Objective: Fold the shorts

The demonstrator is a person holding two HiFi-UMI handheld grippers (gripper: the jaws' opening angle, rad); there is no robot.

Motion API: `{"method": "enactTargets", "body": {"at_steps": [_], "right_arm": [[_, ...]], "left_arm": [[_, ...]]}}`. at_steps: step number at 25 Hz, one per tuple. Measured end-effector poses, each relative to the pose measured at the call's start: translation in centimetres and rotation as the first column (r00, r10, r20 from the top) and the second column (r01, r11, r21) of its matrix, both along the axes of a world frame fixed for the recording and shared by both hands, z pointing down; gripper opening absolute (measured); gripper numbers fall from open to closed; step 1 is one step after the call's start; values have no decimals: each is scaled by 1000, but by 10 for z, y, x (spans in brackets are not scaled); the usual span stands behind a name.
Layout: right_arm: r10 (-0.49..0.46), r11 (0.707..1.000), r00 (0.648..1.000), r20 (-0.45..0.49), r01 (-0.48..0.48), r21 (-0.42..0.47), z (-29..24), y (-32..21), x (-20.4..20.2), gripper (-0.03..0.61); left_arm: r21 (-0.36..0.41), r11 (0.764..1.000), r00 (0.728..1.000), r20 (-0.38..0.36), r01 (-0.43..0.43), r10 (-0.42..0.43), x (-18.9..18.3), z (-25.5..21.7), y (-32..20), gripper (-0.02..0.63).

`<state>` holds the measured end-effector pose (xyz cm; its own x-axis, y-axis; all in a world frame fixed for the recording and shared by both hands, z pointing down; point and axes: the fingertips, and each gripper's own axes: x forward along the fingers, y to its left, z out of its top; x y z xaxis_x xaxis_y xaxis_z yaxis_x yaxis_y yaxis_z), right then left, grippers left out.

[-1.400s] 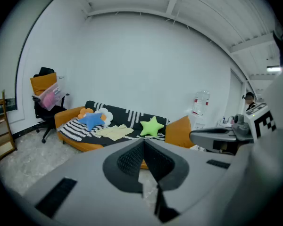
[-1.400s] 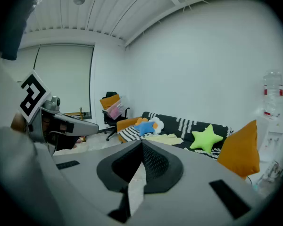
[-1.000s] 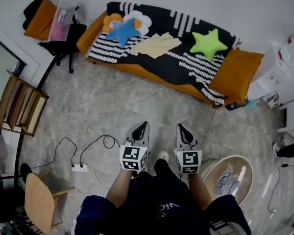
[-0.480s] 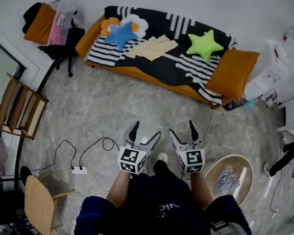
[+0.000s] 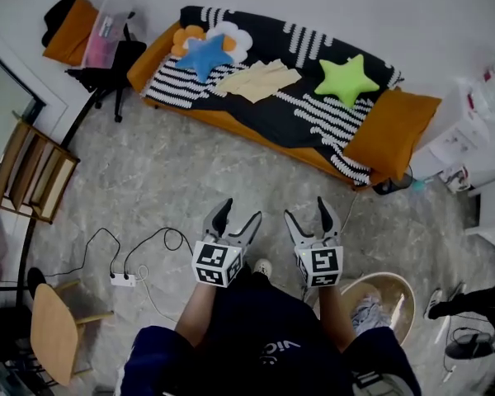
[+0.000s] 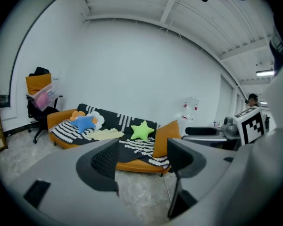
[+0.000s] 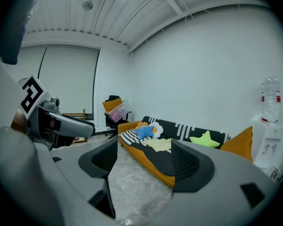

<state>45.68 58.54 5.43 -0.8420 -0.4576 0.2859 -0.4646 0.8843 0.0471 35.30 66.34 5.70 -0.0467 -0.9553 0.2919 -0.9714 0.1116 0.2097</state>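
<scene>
The left gripper (image 5: 239, 213) has its fingers spread wide with nothing between them. Its jaws have just swung open and then eased in a little. The right gripper (image 5: 308, 211) is the same, with wide, empty fingers and jaws that have just opened and drawn in slightly. In both gripper views only floor and furniture show through the gap. The two grippers sit side by side, not touching, and point forward and a little down over the grey stone floor (image 5: 165, 172). Behind them come the person's forearms (image 5: 196, 312).

The shorts (image 5: 260, 78) are pale yellow and lie spread flat on the black-and-white striped blanket (image 5: 301, 110) covering the orange sofa (image 5: 256, 129). They are well apart from both grippers, between a blue star cushion (image 5: 205, 54) and a green star cushion (image 5: 346, 77). An orange pillow (image 5: 392, 130) leans at the sofa's right end.

Near the person's right side, a round basket (image 5: 400, 289) holds a bundle of cloth. On the left, a white power strip (image 5: 121, 280) with a black cable lies on the floor, and a wooden chair (image 5: 54, 345) stands at the lower left.
</scene>
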Motion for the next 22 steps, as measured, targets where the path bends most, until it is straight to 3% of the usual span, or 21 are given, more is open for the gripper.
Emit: {"method": "enactTargets", "body": {"at_steps": [10,22], "right_arm": [[-6,1000,999,-46,6,-15,13,-33,-26,334],[95,993,994,-62,-99,-65,17,-128,-107,328]], "left_arm": [[-9,999,999,-18,-51,50,-23,13,-53,298],[-47,991,992,3,-128,128,-109,29,-147,292]]}}
